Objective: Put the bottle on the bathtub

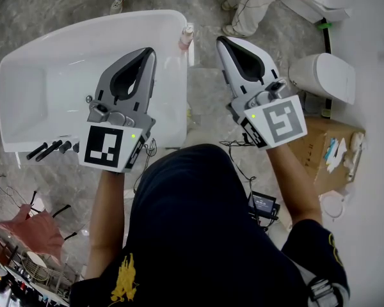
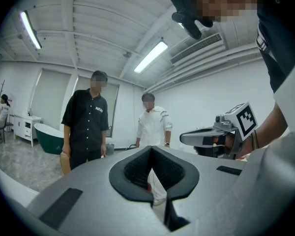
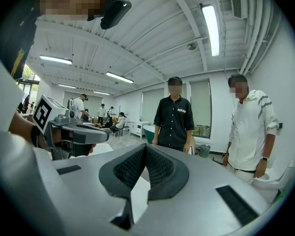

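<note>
A small pink bottle [image 1: 186, 37] with a pale cap stands upright at the far right corner of the white bathtub [image 1: 25, 69], on or right at its rim. My left gripper [image 1: 148, 51] hovers over the tub's right part, pointing level, jaws shut and empty; its own view shows the tips meeting [image 2: 151, 149]. My right gripper [image 1: 221, 41] is held to the right of the tub over the floor, jaws shut with nothing in them [image 3: 145, 146]. The bottle lies between the two gripper tips and slightly beyond them, touched by neither.
A white toilet [image 1: 323, 75] and an open cardboard box [image 1: 326, 152] stand at the right. Cables [image 1: 240, 155] lie on the floor by my legs. Black tap fittings [image 1: 51, 149] sit on the tub's near rim. Two people stand ahead, one in black [image 2: 86, 127], one in white [image 2: 152, 124].
</note>
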`<state>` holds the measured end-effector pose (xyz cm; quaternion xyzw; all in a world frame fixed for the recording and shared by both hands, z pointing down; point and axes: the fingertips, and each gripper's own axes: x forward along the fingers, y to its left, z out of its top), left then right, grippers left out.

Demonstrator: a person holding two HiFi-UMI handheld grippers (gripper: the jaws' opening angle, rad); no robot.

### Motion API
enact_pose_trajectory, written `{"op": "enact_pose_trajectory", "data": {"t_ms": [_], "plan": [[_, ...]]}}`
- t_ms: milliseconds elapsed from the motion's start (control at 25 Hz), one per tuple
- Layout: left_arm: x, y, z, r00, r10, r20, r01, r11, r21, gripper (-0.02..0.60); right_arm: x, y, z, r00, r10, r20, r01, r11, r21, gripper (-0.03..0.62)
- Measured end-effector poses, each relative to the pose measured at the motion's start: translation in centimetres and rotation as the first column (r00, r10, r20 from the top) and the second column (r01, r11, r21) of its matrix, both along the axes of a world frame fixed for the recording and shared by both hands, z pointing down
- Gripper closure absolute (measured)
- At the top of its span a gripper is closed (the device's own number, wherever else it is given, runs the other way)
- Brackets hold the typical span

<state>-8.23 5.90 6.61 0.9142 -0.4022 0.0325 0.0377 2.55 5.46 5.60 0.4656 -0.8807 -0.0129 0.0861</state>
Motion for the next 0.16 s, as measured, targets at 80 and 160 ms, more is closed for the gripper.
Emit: {"op": "enact_pose_trajectory", "data": {"t_ms": [80,160], "plan": [[0.01,0.19,-0.12,1.0,0.0,-0.002,0.0,1.0,-0.001,0.565,-0.03,0.17,-0.07,1.0,-0.001,-0.001,0.001,1.0,0.0,0.595],[-0.01,0.39,-0.2,1.0,0.001,-0.006,-0.001,1.0,-0.002,0.565,-0.1,0.36,-0.05,1.0,-0.001,-0.002,0.001,1.0,0.001,0.595]]}}
